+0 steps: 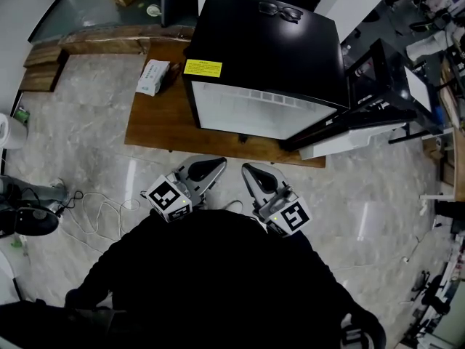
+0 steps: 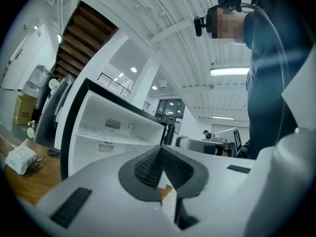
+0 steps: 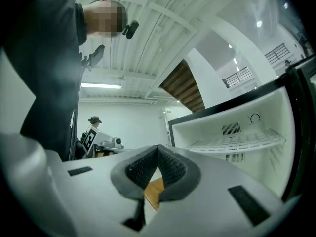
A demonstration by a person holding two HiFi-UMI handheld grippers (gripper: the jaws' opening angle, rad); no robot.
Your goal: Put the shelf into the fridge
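This looks like a robotics lab. Cluttered equipment benches [image 1: 430, 46] line the far right, and cables [image 1: 93, 211] trail over the marble floor [image 1: 87, 122].

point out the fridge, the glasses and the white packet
fridge [image 1: 269, 49], head view, on its black top panel
glasses [image 1: 280, 11], head view, at the middle of the frame
white packet [image 1: 152, 77], head view, middle of its wrapper
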